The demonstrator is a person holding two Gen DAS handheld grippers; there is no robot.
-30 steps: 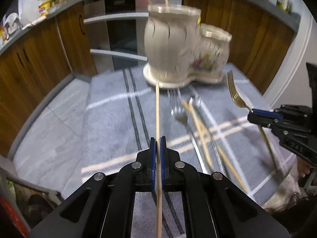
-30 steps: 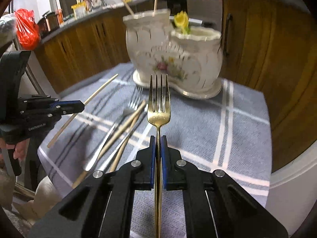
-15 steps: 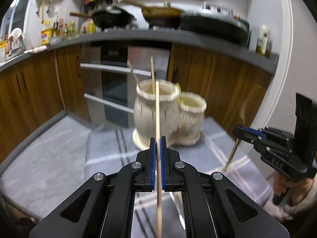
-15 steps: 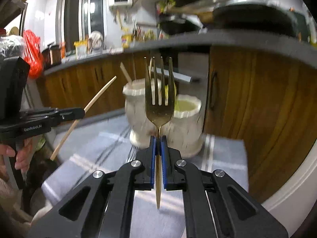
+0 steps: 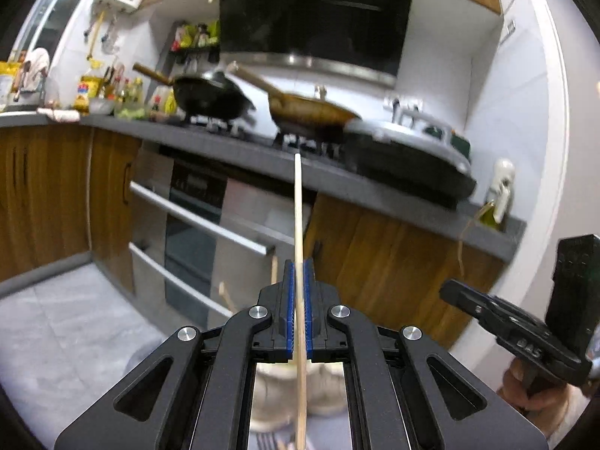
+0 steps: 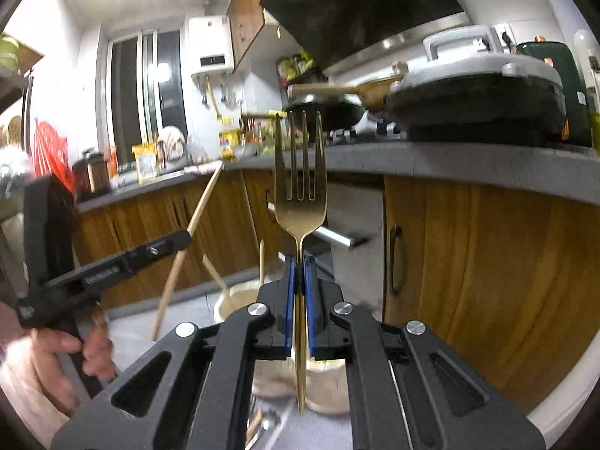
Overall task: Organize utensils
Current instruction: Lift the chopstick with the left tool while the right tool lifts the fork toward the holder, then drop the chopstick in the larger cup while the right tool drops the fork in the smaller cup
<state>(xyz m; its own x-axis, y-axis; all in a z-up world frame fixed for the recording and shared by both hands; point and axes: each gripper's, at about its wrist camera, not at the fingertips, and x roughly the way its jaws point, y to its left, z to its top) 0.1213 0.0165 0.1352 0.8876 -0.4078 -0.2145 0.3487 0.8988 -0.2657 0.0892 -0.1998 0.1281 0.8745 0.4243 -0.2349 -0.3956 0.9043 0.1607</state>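
My left gripper (image 5: 299, 262) is shut on a wooden chopstick (image 5: 298, 206) that stands upright, raised high. My right gripper (image 6: 299, 260) is shut on a gold fork (image 6: 300, 187), tines up. The cream ceramic utensil holder (image 6: 240, 296) sits below both grippers, mostly hidden behind the fingers; it holds two chopsticks (image 6: 261, 258). In the left wrist view the holder (image 5: 277, 378) shows between the gripper arms. The left gripper with its chopstick (image 6: 195, 221) shows at left in the right wrist view. The right gripper body (image 5: 502, 322) shows at right in the left wrist view.
More utensils (image 6: 262, 427) lie on the grey striped cloth below. Behind are wooden cabinets (image 6: 468, 262), an oven (image 5: 195, 232), and a grey counter (image 5: 262, 153) with pans (image 5: 210, 99).
Both grippers have lifted and tilted upward with the chopstick and fork. The holder has dropped from mid-view to below the fingers, and the stove and hood have come into view.
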